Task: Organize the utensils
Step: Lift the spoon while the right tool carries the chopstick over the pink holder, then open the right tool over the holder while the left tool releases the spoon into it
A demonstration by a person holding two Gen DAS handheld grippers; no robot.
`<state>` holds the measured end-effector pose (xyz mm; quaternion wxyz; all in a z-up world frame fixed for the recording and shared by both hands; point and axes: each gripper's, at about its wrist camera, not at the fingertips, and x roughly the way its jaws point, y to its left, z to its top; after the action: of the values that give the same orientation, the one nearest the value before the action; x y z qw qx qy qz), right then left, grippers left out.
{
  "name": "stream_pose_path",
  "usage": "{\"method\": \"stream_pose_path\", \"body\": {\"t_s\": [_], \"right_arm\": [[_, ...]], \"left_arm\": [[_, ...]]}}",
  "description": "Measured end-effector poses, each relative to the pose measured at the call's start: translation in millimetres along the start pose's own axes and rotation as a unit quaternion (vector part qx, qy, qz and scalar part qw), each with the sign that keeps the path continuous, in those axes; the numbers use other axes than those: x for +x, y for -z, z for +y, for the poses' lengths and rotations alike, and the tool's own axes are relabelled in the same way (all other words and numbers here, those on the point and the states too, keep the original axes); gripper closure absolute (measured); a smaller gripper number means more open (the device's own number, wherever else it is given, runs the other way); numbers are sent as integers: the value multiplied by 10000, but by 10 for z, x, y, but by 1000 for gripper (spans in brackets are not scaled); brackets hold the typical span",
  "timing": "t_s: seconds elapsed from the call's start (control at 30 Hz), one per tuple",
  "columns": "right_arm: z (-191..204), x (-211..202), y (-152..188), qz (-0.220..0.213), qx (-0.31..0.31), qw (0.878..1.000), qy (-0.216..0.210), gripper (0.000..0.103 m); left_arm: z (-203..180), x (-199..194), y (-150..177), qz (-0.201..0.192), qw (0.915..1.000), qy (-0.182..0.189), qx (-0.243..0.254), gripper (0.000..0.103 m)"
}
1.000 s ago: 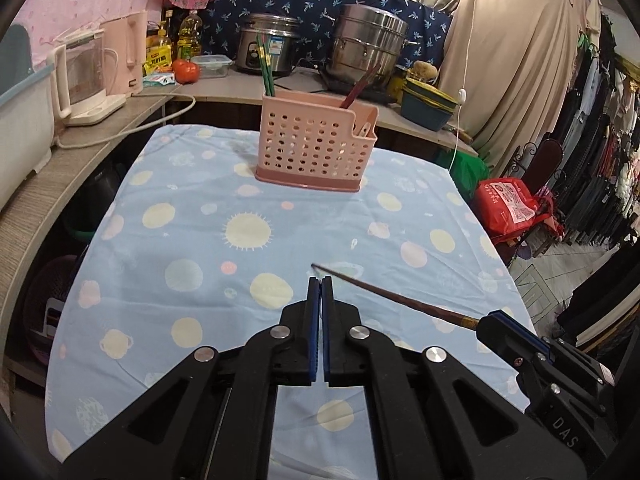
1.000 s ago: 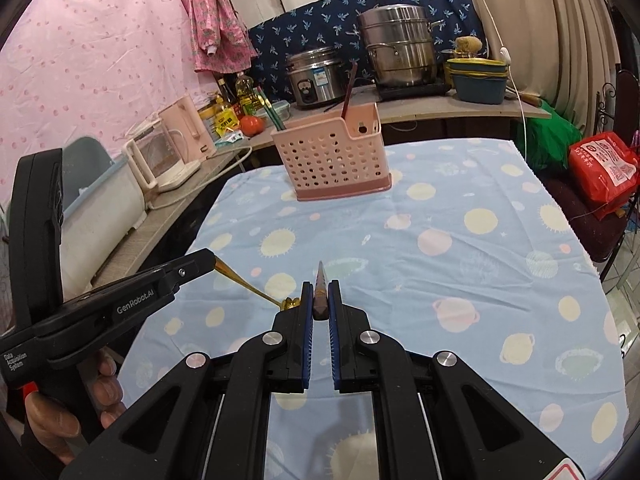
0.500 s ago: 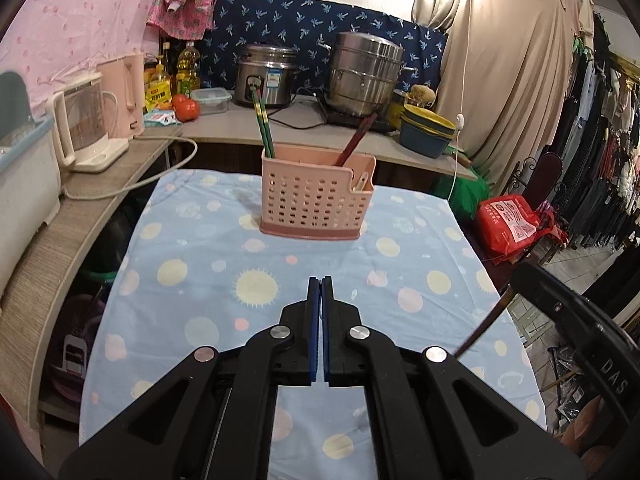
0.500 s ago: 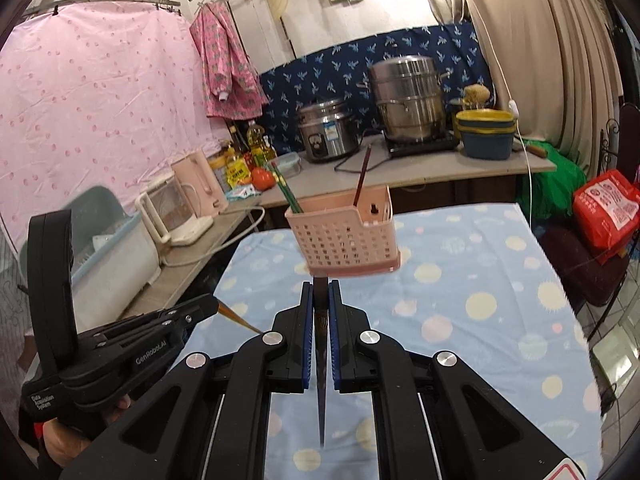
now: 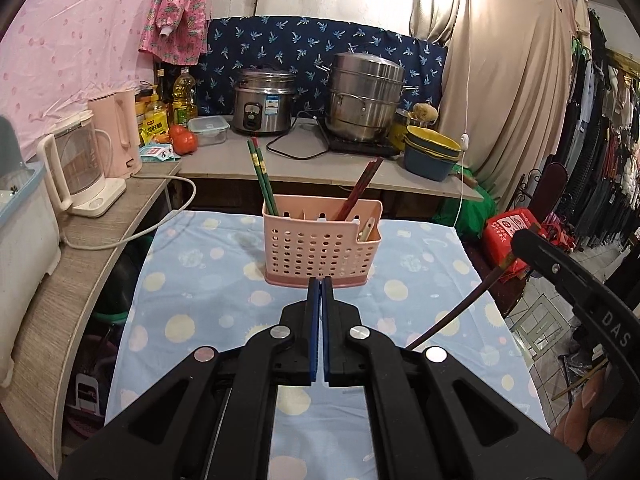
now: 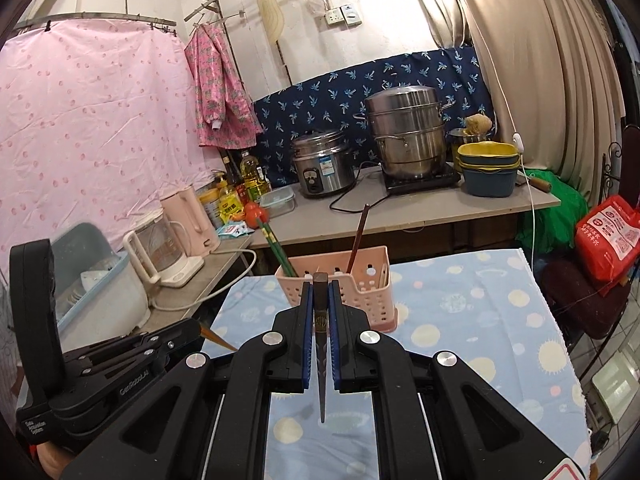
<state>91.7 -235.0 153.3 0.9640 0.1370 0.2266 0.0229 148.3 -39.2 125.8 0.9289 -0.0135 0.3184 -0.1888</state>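
Since the earlier frames, both grippers are standing higher and nearer the pink utensil caddy [image 5: 322, 240], and the dark chopstick [image 6: 321, 356], earlier lying low over the cloth, is now hanging point-down. Largest item: counter under a blue spotted cloth [image 5: 200, 288], carrying the caddy at its far middle. Behind it, a second counter [image 6: 420, 216] is bearing a steel steamer pot [image 6: 404, 132], a rice cooker [image 6: 322, 164], stacked bowls [image 6: 488, 168], two kettles [image 5: 76, 168] and oil bottles. The caddy is holding a pair of green chopsticks [image 5: 262, 176] in its left compartment, leaning left, and dark red chopsticks [image 5: 360, 188] toward the right, leaning right; a pale utensil is sitting in the small right-hand pocket. Right gripper [image 6: 321, 320]: fingers are pressing closed on the dark chopstick near its thick square end, which is sticking up just above the fingertips, in line with the caddy's front rim; the tapered tip is hanging down between the gripper arms above the cloth. Left gripper [image 5: 319, 320]: blue-padded fingers are sitting nearly together with a thin gap; in the right wrist view a thin brown-gold stick [image 6: 216, 338] is jutting from them, though the grip itself is too small to confirm.
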Motion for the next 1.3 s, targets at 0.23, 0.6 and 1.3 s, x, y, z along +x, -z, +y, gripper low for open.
{"method": "stream_pose_path", "body": {"t_s": [0.23, 0.6, 1.3], "right_arm": [[-12, 305, -283, -69, -31, 10000, -23, 96], [71, 633, -1085, -739, -119, 9972, -15, 96], [-36, 1831, -1012, -454, 213, 9987, 39, 96]], "left_arm": [[40, 177, -215, -38, 10000, 40, -9, 102], [139, 428, -980, -484, 9988, -81, -8, 102], [458, 1460, -1194, -173, 9992, -362, -85, 102]]}}
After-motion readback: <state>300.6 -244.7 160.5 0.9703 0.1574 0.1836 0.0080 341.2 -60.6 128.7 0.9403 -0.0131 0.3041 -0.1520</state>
